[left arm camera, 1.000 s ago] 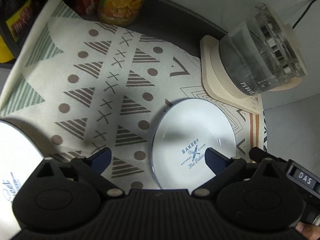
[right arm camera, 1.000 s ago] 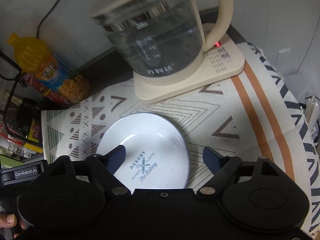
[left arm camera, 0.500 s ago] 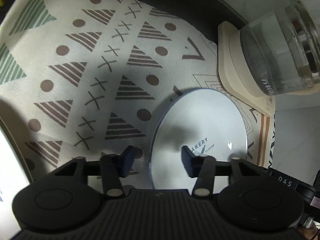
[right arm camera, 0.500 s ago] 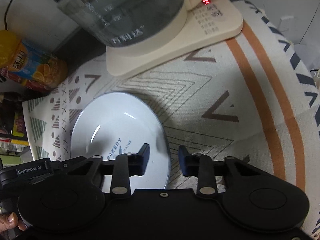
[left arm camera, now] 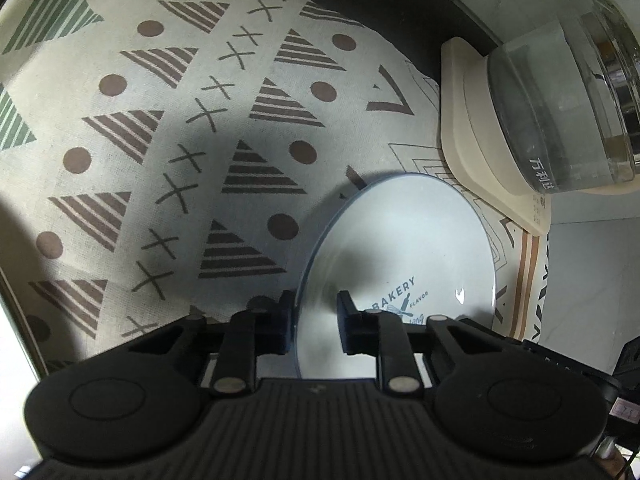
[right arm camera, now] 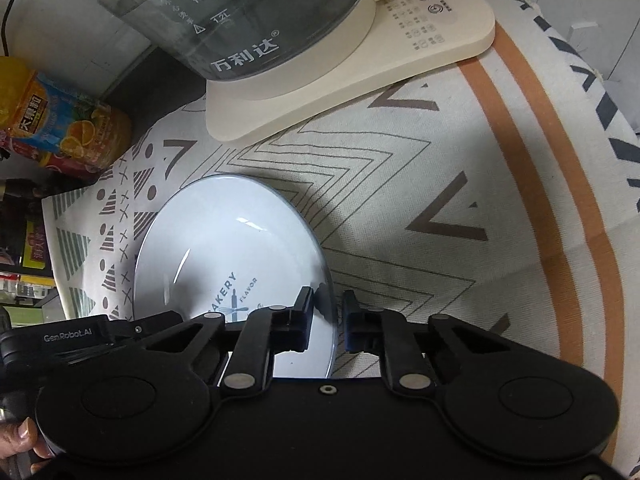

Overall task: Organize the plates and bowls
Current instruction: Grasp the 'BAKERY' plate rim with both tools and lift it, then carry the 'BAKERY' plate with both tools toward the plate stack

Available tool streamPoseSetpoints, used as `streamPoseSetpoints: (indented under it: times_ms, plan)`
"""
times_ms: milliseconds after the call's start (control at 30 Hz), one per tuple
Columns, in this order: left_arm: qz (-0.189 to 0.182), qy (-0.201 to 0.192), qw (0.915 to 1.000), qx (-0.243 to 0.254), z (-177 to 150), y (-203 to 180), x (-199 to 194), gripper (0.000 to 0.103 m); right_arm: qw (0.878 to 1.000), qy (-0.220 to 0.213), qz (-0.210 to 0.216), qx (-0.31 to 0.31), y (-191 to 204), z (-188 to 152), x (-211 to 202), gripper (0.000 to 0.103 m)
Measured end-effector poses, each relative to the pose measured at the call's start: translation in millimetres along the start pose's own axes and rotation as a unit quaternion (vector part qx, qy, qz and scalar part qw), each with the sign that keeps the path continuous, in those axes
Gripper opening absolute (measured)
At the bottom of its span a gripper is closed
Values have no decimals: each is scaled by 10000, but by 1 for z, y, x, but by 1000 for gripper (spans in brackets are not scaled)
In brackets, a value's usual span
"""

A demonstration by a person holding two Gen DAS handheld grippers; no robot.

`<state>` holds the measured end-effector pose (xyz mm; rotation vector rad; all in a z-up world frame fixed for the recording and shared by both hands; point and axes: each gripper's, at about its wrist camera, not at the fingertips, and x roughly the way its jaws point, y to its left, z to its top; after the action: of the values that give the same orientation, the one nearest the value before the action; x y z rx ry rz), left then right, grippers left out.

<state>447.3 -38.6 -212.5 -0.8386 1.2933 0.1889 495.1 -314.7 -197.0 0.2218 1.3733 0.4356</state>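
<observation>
A white bowl printed "BAKERY" sits on a patterned cloth. My left gripper straddles the bowl's left rim, one finger outside and one inside. Its jaws are closing and pinch the rim. In the right wrist view the same bowl lies at lower left. My right gripper straddles its right rim the same way, jaws closing with the rim clamped between them. The near part of the bowl is hidden under both gripper bodies.
A glass kettle on a cream base stands just behind the bowl. An orange juice bottle stands at the back left. Part of another white dish shows at the left edge of the cloth.
Both grippers sank toward the bowl and went from wide open to nearly shut, each ending with a side of the rim between its fingers. The bowl has stayed in place.
</observation>
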Motion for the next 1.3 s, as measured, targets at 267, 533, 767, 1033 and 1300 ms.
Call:
streamPoseSetpoints:
  times_ms: [267, 533, 767, 1033, 1300]
  plan:
    - [-90, -103, 9998, 116, 1, 6, -15, 12, 9994, -264, 153, -156, 6, -5, -11, 13]
    - [-115, -319, 9992, 189, 4, 15, -41, 12, 9968, -559, 307, -479, 30, -6, -27, 13]
    - [-241, -537, 9982, 138, 6, 27, -67, 12, 9954, -636, 355, -626, 53, -15, -31, 13]
    - [-215, -739, 9969, 174, 4, 46, -96, 12, 9935, -752, 625, -582, 82, -31, -37, 13]
    - [-274, -834, 9960, 137, -1, 74, -121, 12, 9912, -864, 780, -638, 108, -47, -42, 13]
